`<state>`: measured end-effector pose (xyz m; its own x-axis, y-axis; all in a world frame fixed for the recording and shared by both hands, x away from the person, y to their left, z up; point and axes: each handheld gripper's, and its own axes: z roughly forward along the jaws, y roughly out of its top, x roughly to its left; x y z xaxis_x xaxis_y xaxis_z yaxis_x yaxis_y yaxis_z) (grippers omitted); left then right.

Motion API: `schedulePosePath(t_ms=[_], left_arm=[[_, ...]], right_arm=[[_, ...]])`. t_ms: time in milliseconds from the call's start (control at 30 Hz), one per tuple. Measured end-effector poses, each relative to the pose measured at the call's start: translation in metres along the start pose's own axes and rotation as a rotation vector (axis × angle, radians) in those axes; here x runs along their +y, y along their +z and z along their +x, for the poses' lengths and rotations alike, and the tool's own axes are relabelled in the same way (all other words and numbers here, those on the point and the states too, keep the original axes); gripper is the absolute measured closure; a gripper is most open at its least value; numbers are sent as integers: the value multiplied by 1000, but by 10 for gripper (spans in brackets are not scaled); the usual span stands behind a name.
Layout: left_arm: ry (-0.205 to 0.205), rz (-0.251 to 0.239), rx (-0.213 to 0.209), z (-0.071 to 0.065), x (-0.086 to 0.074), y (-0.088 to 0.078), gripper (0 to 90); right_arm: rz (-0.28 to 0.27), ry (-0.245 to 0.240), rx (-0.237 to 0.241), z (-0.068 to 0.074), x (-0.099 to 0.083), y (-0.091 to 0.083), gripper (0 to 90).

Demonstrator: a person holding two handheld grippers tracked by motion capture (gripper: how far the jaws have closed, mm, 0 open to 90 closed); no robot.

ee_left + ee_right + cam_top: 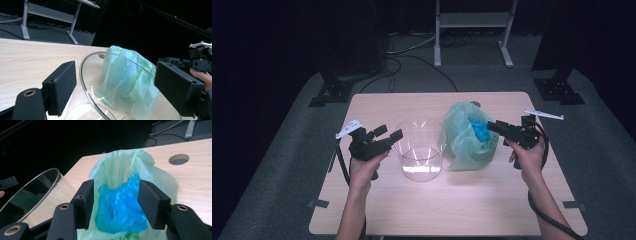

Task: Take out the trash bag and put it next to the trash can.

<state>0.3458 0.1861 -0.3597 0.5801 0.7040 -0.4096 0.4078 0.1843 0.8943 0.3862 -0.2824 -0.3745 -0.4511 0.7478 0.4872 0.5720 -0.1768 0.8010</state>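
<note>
A clear glass container [419,150] stands on the wooden table [462,200]. Right of it and touching it sits a pale green plastic bag [462,145] with a crumpled blue bag [480,131] in its open mouth. My left gripper [390,132] is open beside the container's left rim. In the left gripper view the glass rim [87,92] curves between the spread jaws of the left gripper [115,75], untouched, and the green bag [125,75] lies behind. My right gripper [492,125] is open at the bag's mouth. In the right gripper view the right gripper [115,195] frames the blue bag [120,205] without pressing it.
A round hole [179,159] is cut in the tabletop behind the green bag. A white desk frame [472,20] and cables stand on the floor beyond the table. Black stand bases [329,92] sit at the table's far corners. Bare wood lies in front of the container.
</note>
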Motion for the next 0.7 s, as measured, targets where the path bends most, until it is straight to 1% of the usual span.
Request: schedulePosePath(t_ms=[267,433,567,700], left_arm=[[2,0,0,-1,0,0,171],[2,5,2,0,-1,1,171],[0,6,1,0,-1,2,171],[3,8,0,0,-1,1,170]], right_arm=[[7,-8,-8,-7,-7,-11,431],[2,-3,-1,-12,-12,-18,430],[6,0,-2,-14,-15,-21,430],[12,-9,-5,-16,-19,-23,429]])
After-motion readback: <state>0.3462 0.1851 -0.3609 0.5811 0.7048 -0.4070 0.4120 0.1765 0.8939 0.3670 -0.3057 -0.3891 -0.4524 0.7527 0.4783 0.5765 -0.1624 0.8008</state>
